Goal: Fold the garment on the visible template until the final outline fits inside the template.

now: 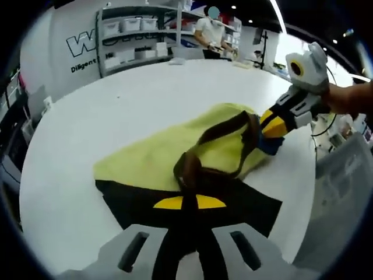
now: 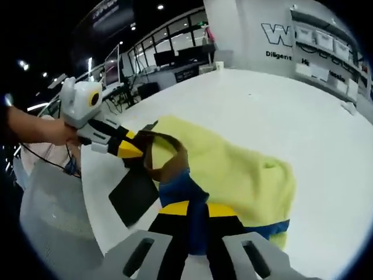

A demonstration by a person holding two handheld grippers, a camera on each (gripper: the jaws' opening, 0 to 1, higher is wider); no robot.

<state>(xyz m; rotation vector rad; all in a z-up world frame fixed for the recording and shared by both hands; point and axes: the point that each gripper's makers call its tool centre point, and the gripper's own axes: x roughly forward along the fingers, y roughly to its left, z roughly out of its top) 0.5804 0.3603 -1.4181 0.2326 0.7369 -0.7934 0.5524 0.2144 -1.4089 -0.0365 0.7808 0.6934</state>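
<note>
Both claws pinched trim of the rumpled yellow cloth garment (image 1: 169, 154) at frame centre: left claw (image 1: 192, 256) brown, right claw (image 2: 195, 256) blue. Uneven pulling risked bunching it off the black flat template (image 1: 233, 207).

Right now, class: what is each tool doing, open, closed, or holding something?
Left tool: closed on the garment, at its dark strap.
Right tool: closed on the garment's blue edge.
</note>
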